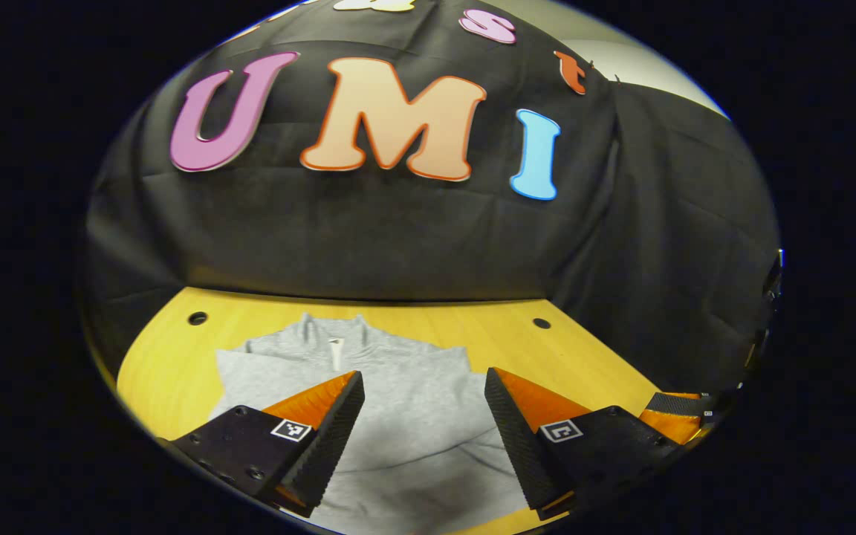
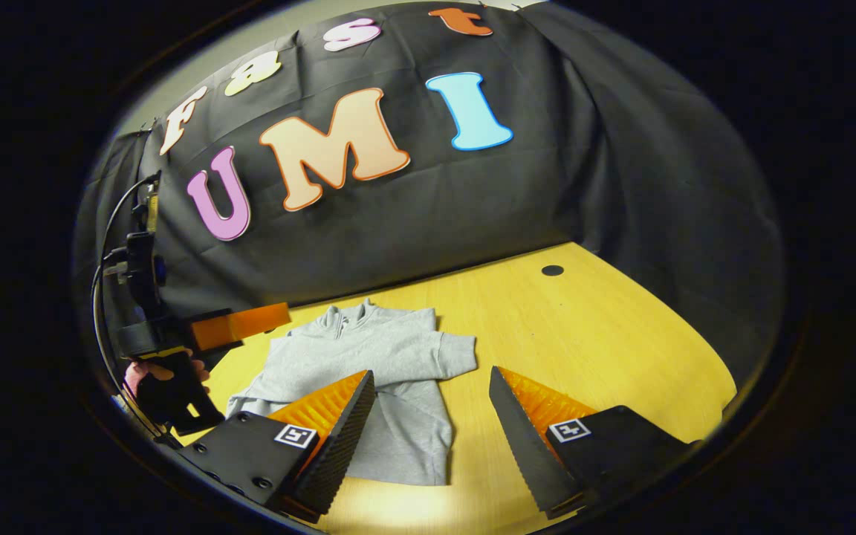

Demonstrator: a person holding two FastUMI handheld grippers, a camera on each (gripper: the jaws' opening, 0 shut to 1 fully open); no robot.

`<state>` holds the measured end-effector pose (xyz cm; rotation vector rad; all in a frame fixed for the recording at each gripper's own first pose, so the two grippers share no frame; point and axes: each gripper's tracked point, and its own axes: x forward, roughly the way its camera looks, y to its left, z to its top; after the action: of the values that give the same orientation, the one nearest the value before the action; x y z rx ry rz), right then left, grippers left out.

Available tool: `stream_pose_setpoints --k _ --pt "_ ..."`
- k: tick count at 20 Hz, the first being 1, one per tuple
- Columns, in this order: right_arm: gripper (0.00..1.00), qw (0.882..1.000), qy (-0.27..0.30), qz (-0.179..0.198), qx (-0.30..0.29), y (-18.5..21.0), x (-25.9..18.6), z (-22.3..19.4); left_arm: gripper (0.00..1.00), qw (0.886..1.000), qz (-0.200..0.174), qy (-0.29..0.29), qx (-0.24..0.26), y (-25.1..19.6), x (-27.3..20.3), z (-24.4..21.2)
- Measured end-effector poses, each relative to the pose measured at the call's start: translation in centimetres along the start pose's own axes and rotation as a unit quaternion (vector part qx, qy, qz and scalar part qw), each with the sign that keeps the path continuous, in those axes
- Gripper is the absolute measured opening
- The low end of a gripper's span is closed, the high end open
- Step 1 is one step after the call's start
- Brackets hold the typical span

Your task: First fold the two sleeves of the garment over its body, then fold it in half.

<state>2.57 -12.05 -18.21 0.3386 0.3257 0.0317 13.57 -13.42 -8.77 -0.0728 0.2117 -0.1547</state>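
A grey zip-neck sweatshirt (image 2: 368, 371) lies flat on the yellow wooden table (image 2: 591, 334), collar toward the black wall. Both sleeves lie across its body, and one cuff (image 2: 458, 358) ends at its right edge. My right gripper (image 2: 431, 372) hovers open over the garment's near right side, holding nothing. My left gripper (image 1: 423, 374) is open above the sweatshirt (image 1: 413, 416), its fingers spread either side of the chest below the collar (image 1: 335, 345). From the right gripper view, the left gripper (image 2: 272, 318) hangs over the garment's left side, held by a hand (image 2: 164, 371).
The table (image 1: 175, 364) has small round holes (image 1: 197, 319) (image 1: 541, 323) (image 2: 552, 270) near its back edge. Black cloth walls close in behind and to the sides. Bare tabletop stretches to the right of the garment. Part of the right gripper (image 1: 677, 407) shows at the far right.
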Motion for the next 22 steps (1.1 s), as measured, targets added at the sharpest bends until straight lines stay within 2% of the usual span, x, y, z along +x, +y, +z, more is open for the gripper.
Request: stream_pose_setpoints --k 5,6,11,13,14,15,18,22 --pt "0.97 0.999 0.031 0.013 -0.018 1.7 1.1 -3.2 0.95 0.996 0.082 0.035 -0.020 8.5 -6.2 -4.4" --pt "0.93 0.999 0.039 0.012 -0.024 1.7 1.3 -4.1 0.95 0.995 0.090 0.046 -0.026 9.8 -7.3 -5.7" --pt "0.93 0.994 0.087 0.003 -0.061 1.8 2.3 -8.6 0.96 0.983 0.142 0.106 -0.050 15.1 -12.6 -12.9" --pt "0.98 0.993 0.104 0.000 -0.062 2.0 2.4 -10.3 0.96 0.977 0.164 0.124 -0.061 16.4 -14.0 -15.2" --pt "0.93 0.992 0.110 0.000 -0.060 2.1 2.5 -10.9 0.96 0.974 0.171 0.131 -0.070 16.7 -14.4 -16.2" --pt "0.98 0.992 0.115 0.000 -0.060 2.2 2.7 -11.5 0.96 0.972 0.174 0.139 -0.078 16.9 -14.7 -17.2" --pt "0.98 0.989 0.123 -0.007 -0.076 2.3 2.9 -12.8 0.96 0.967 0.169 0.167 -0.092 16.6 -15.2 -20.2" --pt "0.98 0.987 0.132 -0.013 -0.087 2.2 3.1 -14.2 0.96 0.964 0.169 0.184 -0.088 16.5 -15.2 -21.9"
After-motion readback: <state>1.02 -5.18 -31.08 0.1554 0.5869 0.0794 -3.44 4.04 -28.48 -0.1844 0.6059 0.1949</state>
